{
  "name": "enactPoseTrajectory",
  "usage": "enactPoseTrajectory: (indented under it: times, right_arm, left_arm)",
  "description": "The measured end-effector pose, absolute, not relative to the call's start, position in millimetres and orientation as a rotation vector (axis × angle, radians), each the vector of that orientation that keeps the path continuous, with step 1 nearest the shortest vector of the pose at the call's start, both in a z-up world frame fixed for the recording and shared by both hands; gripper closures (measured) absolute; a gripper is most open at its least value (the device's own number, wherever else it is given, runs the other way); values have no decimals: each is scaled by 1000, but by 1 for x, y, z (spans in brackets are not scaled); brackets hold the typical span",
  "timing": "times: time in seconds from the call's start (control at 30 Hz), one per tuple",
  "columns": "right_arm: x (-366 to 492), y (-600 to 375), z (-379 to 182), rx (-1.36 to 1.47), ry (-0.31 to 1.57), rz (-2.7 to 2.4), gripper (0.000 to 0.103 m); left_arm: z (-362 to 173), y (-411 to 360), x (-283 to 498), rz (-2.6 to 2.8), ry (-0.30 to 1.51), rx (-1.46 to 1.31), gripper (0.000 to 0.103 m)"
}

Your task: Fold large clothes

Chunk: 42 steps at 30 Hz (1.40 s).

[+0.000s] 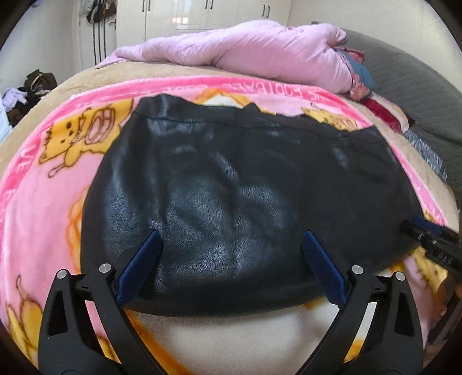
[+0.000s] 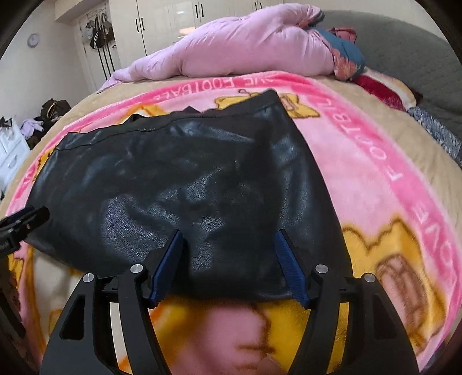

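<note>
Left wrist view: the left gripper [image 1: 231,239] is spread wide and holds nothing, its two blue-padded fingers [image 1: 141,265] hanging over the near folded edge of a black leather garment [image 1: 231,178]. The garment lies flat on a pink cartoon blanket [image 1: 43,202], its smooth fold nearest the gripper and its stitched hem on the far side. At the garment's right edge the other gripper's tip shows, at or just beside the leather.

Right wrist view: the right gripper [image 2: 229,239] is also open wide and empty, its fingers [image 2: 288,262] over the garment's [image 2: 173,178] near right corner. The garment stretches away to the left and far side across the blanket [image 2: 389,187], which bears pink lettered borders. The left gripper's tip [image 2: 26,219] sits at the garment's left edge.

Farther off, a bunched lilac quilt [image 2: 239,46] lies across the bed, with a crumpled patterned cloth [image 2: 346,57] at its right end. Beyond stand white wardrobes [image 2: 173,17]. At the far left, bags [image 2: 99,31] hang on the wall.
</note>
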State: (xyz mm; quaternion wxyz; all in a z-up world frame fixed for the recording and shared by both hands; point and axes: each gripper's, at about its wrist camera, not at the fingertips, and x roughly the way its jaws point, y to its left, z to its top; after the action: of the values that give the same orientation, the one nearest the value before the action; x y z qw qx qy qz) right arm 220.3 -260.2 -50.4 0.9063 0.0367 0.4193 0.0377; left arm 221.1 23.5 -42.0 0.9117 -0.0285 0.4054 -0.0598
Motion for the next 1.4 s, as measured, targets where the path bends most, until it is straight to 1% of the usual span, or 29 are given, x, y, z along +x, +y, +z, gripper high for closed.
enactPoseTrajectory:
  times: [0.17, 0.43, 0.7, 0.93, 1.13, 1.17, 1.4]
  right_arm:
    - [221, -258, -56, 59, 882, 65, 37]
    - [217, -261, -56, 64, 874, 63, 37]
    - [209, -264, -55, 78, 853, 22, 25]
    - [200, -262, -55, 65, 821, -5, 22]
    - [195, -265, -55, 63, 817, -38, 11]
    - [194, -266, -56, 64, 820, -50, 7]
    - [190, -272, -59, 104, 833, -48, 5]
  left_arm:
    - [-53, 21, 220, -114, 830, -44, 11]
    - [-53, 20, 220, -110, 830, -46, 11]
    - [-52, 19, 213, -108, 835, -46, 11]
    - [-50, 19, 207, -109, 836, -53, 11]
    - [-49, 16, 203, -107, 834, -43, 10]
    - [-48, 15, 202, -106, 834, -41, 10]
    - [-47, 13, 199, -100, 836, -40, 10]
